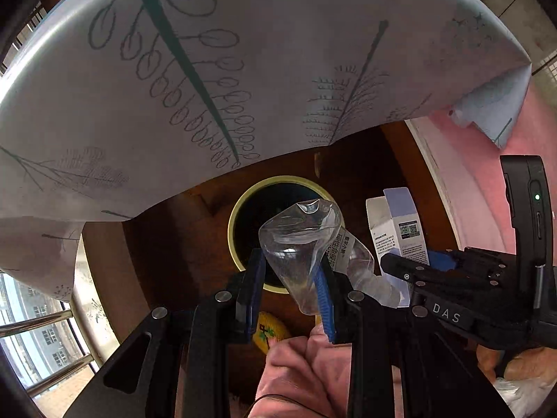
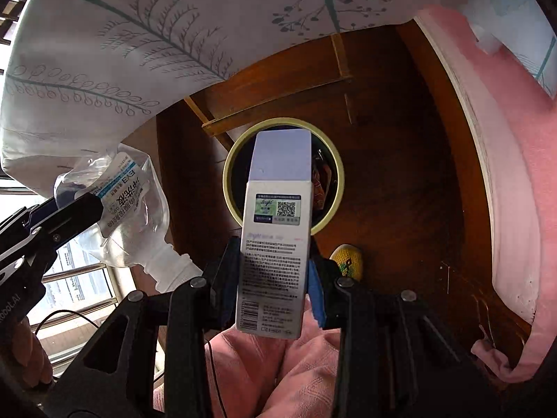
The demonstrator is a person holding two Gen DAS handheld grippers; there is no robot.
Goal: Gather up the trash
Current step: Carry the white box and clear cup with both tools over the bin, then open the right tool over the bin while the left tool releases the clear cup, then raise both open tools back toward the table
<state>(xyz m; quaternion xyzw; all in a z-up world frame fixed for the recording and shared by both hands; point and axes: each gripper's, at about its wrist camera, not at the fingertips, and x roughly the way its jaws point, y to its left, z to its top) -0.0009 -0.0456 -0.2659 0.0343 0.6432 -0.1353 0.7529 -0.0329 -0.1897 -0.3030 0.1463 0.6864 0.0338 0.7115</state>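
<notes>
Left hand-held gripper point(image 1: 290, 278) grips a crushed clear plastic bottle point(image 1: 303, 244); right hand-held gripper point(image 2: 275, 275) clamps a white-and-lilac cardboard box point(image 2: 275, 244) — both above a round, yellow-rimmed bin point(image 2: 229, 174).

bin mouth point(image 2: 229, 160) open below; tablecloth point(image 2: 122, 52) overhangs beside.

Left hand-held gripper point(image 1: 290, 289) clamping crushed clear bottle point(image 1: 306, 244), above yellow-rimmed bin point(image 1: 232, 230), patterned cloth point(image 1: 243, 52) overhead

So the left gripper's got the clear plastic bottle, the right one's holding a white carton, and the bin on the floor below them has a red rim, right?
Not quite: the bin's rim is pale yellow-green, not red, as the right wrist view shows. The rest holds: the left gripper grips the clear plastic bottle, and the right gripper holds the white carton.
</notes>
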